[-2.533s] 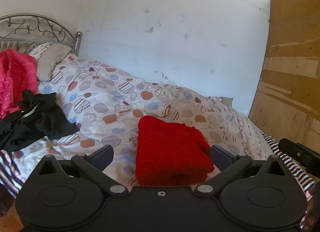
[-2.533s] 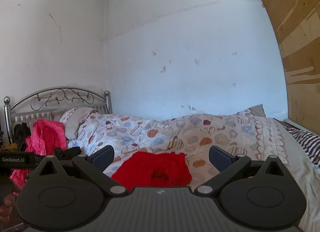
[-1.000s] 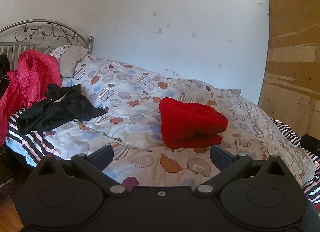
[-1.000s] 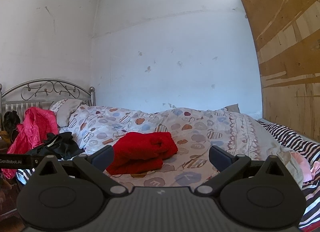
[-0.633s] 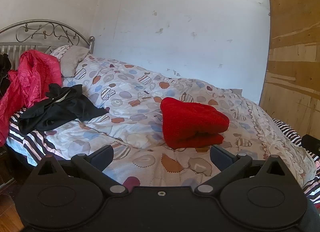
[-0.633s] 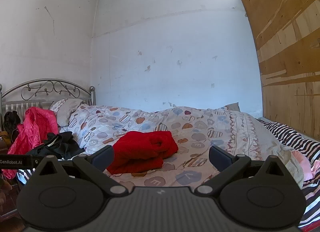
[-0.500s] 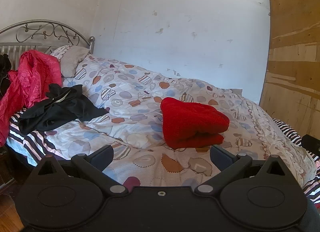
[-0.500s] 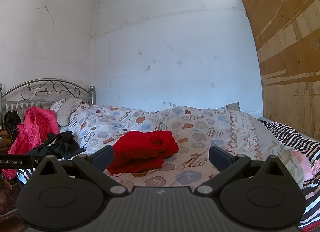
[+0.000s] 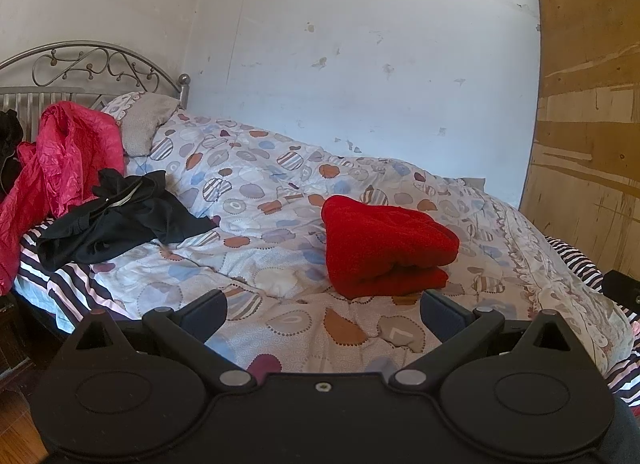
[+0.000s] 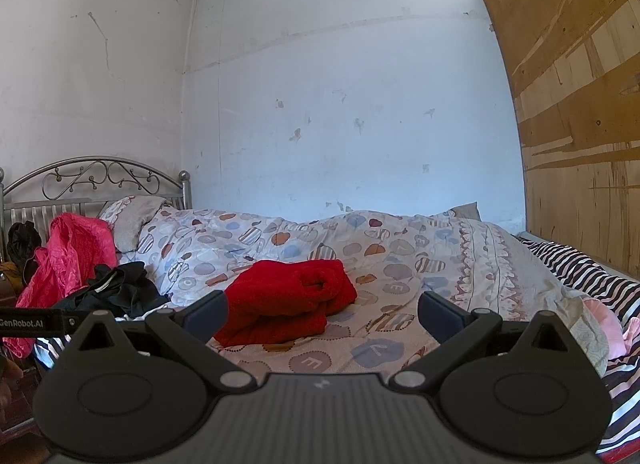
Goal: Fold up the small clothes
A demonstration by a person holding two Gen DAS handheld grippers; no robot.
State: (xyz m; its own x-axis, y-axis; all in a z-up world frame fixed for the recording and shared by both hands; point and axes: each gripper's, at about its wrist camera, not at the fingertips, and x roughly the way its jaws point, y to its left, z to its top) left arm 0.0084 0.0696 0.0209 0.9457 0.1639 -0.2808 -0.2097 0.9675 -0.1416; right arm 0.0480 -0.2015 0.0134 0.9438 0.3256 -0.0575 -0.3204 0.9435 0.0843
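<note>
The red sweater (image 9: 386, 246) lies folded on the quilt (image 9: 256, 200); it looks soft and floppy, so grab 2 corners; both the left gripper (image 9: 323, 310) and right gripper (image 10: 323, 310) are wide apart, empty.

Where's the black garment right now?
The black garment lies crumpled at the left of both views, near the bed's head end, on the patterned quilt beside the pink jacket.

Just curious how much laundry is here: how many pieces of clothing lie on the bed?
3, maybe more hidden: a folded red garment mid-bed, a black garment crumpled left of it, a pink garment by the headboard.
</note>
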